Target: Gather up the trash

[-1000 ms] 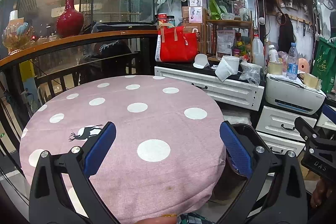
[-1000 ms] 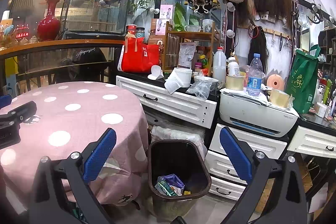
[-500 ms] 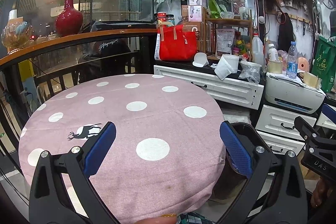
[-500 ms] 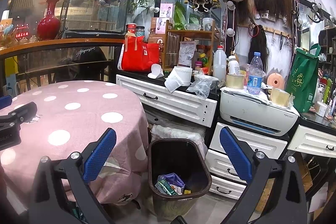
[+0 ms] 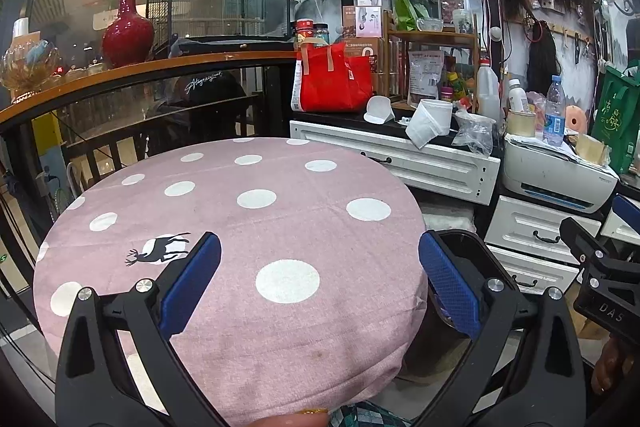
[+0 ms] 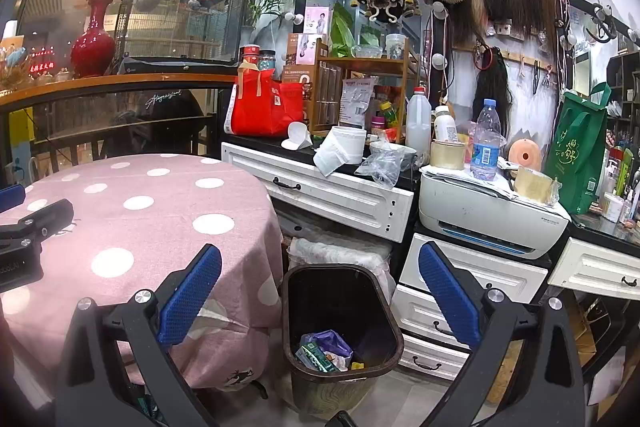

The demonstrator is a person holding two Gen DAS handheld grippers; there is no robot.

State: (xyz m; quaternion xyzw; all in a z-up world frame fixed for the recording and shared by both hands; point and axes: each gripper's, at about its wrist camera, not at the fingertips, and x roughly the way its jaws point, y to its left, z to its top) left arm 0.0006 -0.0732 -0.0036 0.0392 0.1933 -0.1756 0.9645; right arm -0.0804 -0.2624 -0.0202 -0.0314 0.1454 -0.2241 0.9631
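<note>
Two grippers are held with jaws spread wide and nothing between the blue pads. The left gripper [image 5: 319, 283] hovers above a round table covered by a pink tablecloth [image 5: 248, 227] with white polka dots and a small black deer print [image 5: 158, 250]. The right gripper [image 6: 319, 283] points down toward a dark trash bin [image 6: 344, 331] that stands on the floor just beside the table's edge, in front of white drawers [image 6: 436, 311]. Inside the bin lie the collected scraps: a purple wrapper [image 6: 326, 341], a green packet [image 6: 314, 357] and a small yellow piece [image 6: 357, 365]. Above the drawers sits a white printer [image 6: 488, 223], with a water bottle [image 6: 486, 141] on top. A red bag [image 6: 266, 107] rests on the black counter behind the table.
</note>
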